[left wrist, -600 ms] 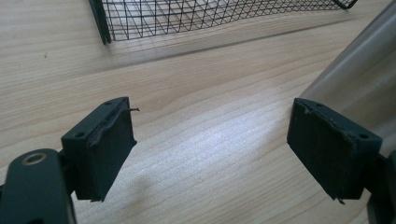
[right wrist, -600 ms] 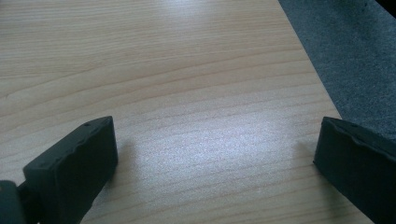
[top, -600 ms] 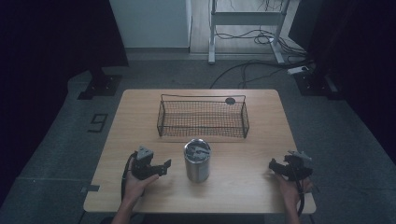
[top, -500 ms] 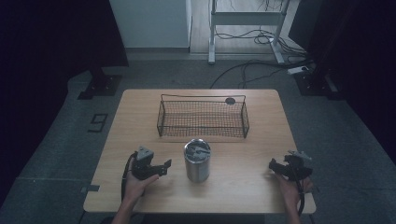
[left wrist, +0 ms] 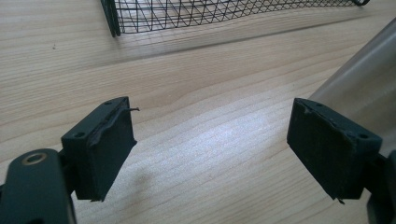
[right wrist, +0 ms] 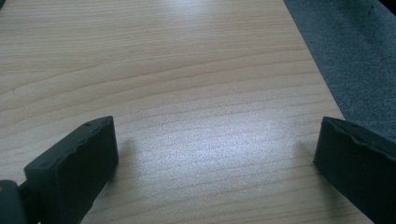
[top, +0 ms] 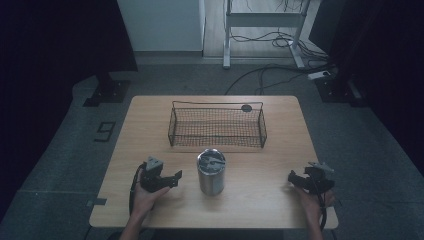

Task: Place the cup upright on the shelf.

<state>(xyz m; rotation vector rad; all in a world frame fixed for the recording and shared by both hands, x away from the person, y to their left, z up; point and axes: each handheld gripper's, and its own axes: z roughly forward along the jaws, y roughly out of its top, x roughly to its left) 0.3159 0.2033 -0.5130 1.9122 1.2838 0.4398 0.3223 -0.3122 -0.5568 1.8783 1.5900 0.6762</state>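
- Left gripper (top: 175, 176) is sitting low on the surface (top: 150, 120), jaws spread wide with nothing between them, and it is pointing toward the steel tumbler (top: 211, 172) just beside it.
- In the left gripper view, the tumbler's (left wrist: 359, 79) wall is looming right behind the far jaw, so that jaw is risking a knock against the side before the near jaw is getting round; a tall, narrow can like this is looking easy to tip or shove along the wood.
- Tumbler is standing upright at mid-surface, near the front wall of the wire basket (top: 217, 125) but apart from it; a push from the left is likely sending it sliding rightward or toppling rather than into the jaws.
- Smooth metal is also looking slippery to me: a pinch high on the rim or off-centre is inviting it to twist out during a lift.
- Basket rim is standing fairly tall, so a low carry is risking a clip on the wire.
- Right gripper (top: 292, 178) is resting near the right edge, well apart from the tumbler, jaws equally wide and holding nothing; the right gripper view is showing the floor (right wrist: 355, 56) close by, so a careless swing outward is risking leaving the surface.
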